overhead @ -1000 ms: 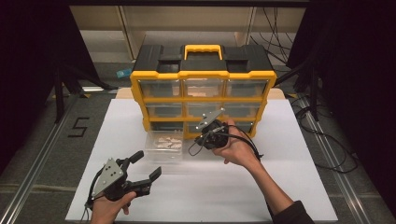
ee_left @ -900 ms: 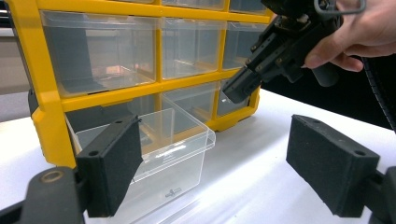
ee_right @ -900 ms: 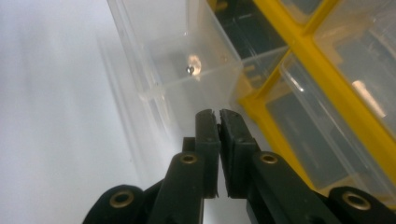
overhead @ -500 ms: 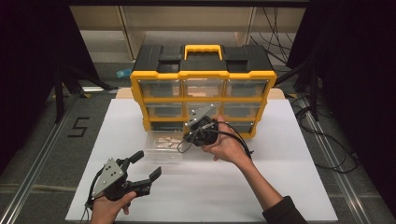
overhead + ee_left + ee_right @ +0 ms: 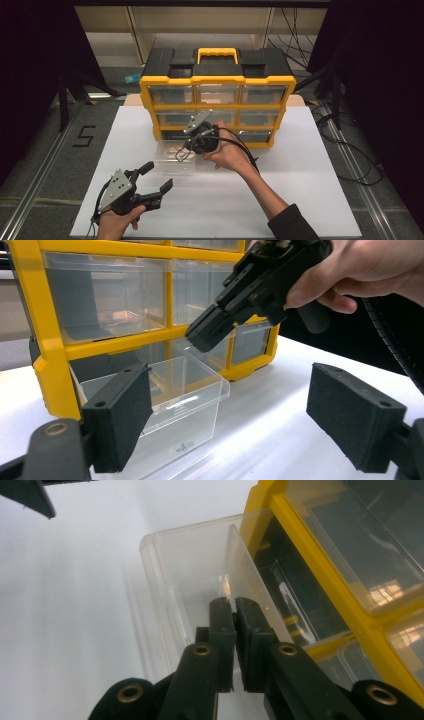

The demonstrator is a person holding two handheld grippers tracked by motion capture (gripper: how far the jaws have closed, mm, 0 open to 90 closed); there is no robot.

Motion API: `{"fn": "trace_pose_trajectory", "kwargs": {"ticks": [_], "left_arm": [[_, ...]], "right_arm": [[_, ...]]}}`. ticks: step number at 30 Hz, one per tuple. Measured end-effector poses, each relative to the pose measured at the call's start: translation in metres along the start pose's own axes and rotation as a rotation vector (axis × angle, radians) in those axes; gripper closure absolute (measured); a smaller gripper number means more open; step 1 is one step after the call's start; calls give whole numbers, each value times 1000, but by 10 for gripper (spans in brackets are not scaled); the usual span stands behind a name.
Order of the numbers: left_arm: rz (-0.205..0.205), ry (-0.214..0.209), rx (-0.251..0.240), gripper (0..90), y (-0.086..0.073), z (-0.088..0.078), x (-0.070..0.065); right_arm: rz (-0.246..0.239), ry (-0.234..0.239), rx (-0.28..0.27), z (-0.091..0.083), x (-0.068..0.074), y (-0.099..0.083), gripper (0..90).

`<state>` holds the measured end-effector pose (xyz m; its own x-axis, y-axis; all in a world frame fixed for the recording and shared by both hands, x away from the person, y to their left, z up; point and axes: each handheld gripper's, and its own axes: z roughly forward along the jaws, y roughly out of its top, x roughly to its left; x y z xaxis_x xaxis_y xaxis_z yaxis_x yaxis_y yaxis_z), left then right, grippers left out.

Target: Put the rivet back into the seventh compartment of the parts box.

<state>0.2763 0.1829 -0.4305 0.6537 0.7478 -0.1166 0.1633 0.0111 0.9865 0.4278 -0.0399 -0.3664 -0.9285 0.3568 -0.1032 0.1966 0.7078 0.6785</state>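
Clear plastic drawer (image 5: 190,580) — thin-walled, pulled out of yellow organiser (image 5: 215,82) — beneath right gripper (image 5: 234,605), jaws pressed together.

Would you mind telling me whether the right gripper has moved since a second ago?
Yes. In the high view the right gripper has slid left along the yellow organizer's front, over the clear drawer.

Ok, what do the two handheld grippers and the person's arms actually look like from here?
Both are black pistol-style units. The left gripper carries a grey three-cornered plate on top and thick, blocky black foam pads on bolted arms. The right gripper has the same grey plate, brass-coloured rivets at its jaw pivots, and a black cable looping off it. The right arm wears a dark sleeve.
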Motion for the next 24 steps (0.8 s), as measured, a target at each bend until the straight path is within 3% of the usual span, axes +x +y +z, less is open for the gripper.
{"fn": "trace_pose_trajectory", "kwargs": {"ticks": [12,24], "left_arm": [[0,-2,-2,180,0,0,0],[-1,-1,-2,180,0,0,0]], "right_arm": [[24,8,22,20,-3,5,861],[9,29,57,32,1,6,845]]}}
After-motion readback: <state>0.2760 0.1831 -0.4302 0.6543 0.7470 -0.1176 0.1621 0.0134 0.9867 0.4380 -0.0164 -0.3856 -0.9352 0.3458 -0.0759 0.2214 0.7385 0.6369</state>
